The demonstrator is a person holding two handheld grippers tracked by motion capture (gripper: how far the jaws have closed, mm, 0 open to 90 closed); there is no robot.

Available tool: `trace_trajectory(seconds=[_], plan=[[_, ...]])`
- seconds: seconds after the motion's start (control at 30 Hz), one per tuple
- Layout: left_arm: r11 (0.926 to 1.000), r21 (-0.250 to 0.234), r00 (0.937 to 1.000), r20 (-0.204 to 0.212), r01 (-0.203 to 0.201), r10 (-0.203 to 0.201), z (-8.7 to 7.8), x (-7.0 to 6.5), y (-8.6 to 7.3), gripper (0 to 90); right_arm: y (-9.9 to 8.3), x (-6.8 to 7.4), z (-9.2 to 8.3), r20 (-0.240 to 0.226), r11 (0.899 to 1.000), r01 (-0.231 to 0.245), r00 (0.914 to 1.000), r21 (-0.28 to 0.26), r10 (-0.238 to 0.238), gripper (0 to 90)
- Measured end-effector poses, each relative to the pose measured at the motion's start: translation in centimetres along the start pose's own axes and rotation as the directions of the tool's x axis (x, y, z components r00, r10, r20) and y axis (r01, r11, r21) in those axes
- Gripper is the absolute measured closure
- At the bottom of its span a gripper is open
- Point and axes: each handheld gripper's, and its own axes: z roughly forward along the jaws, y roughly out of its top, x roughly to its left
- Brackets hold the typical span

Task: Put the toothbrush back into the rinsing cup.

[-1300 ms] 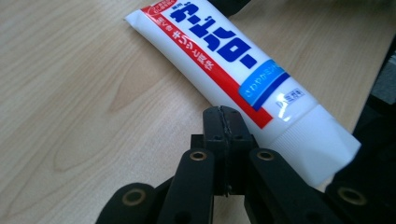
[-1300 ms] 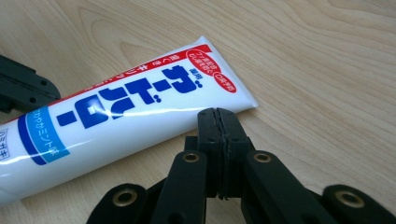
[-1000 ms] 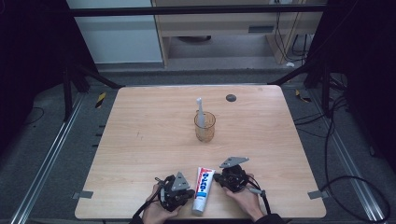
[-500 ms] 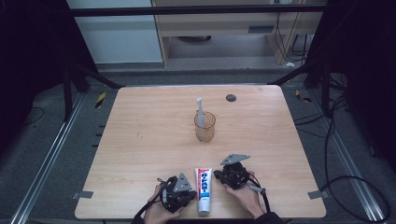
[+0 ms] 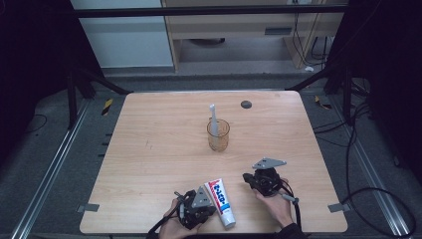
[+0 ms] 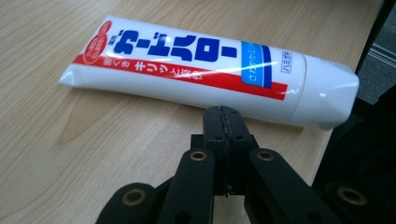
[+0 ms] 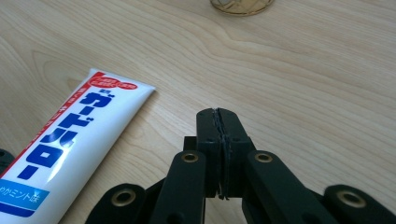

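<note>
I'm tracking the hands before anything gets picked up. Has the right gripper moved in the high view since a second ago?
Yes. The right gripper has drifted away from the toothpaste tube, up the picture toward the cup; its jaws are shut and empty.

Japanese "ガードハロー" on toothpaste tube [image 6: 196, 70]

A lab-like recording room: a bare wooden surface [image 5: 164, 149] stands on grey carpet inside a black metal frame [image 5: 209, 10], with loose cables [image 5: 358, 149] trailing at three o'clock and hazard tape [image 5: 107, 106] at ten.
</note>
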Motion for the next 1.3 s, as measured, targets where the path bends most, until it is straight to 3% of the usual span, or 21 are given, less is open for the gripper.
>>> trace_trajectory(seconds=[0.53,0.7,0.77,0.83,0.93,1.03,1.13,1.2,1.3], plan=[[0.9991,0.002,0.9991,-0.008,-0.041,0.041,1.8,-1.0,1.2,89.5,-0.1,-1.2,-1.0,0.034,1.000,-0.019,0.9992,-0.016,0.019,87.1],[0.9993,-0.011,0.9991,-0.021,-0.037,0.036,0.4,-0.5,0.8,89.3,0.0,-1.3,-1.4,0.046,1.000,-0.017,0.9988,-0.023,0.018,84.2],[0.9995,-0.023,0.9983,-0.054,-0.022,0.021,-1.2,0.5,0.2,89.1,0.0,-1.4,-1.7,0.050,1.000,-0.014,0.9986,-0.026,0.015,82.5],[0.9994,-0.029,0.9977,-0.066,-0.020,0.018,-1.6,0.8,0.1,89.0,0.1,-1.4,-1.8,0.047,0.999,-0.016,0.9987,-0.028,0.017,81.6],[0.9980,-0.058,0.9929,-0.115,0.025,-0.031,-3.5,2.5,-0.7,87.8,0.4,-1.4,-2.1,0.038,1.000,-0.013,0.9992,-0.021,0.014,75.0],[0.9928,-0.089,0.9807,-0.172,0.079,-0.094,-5.2,4.7,-1.6,86.8,0.6,-1.3,-2.4,0.040,1.000,-0.015,0.9991,-0.021,0.015,71.2],[0.9825,-0.116,0.9588,-0.228,0.146,-0.169,-6.5,7.3,-2.6,82.8,1.2,-0.9,-3.1,0.031,1.000,-0.015,0.9994,-0.022,0.016,63.5],[0.9744,-0.137,0.9411,-0.265,0.178,-0.209,-7.1,9.1,-3.3,81.7,1.5,-0.7,-3.5,0.020,0.999,-0.022,0.9996,-0.023,0.022,59.7],[0.9604,-0.159,0.9097,-0.316,0.229,-0.269,-7.7,11.4,-4.6,79.2,1.8,-0.4,-3.9,0.012,1.000,-0.022,0.9997,-0.020,0.022,56.5]])
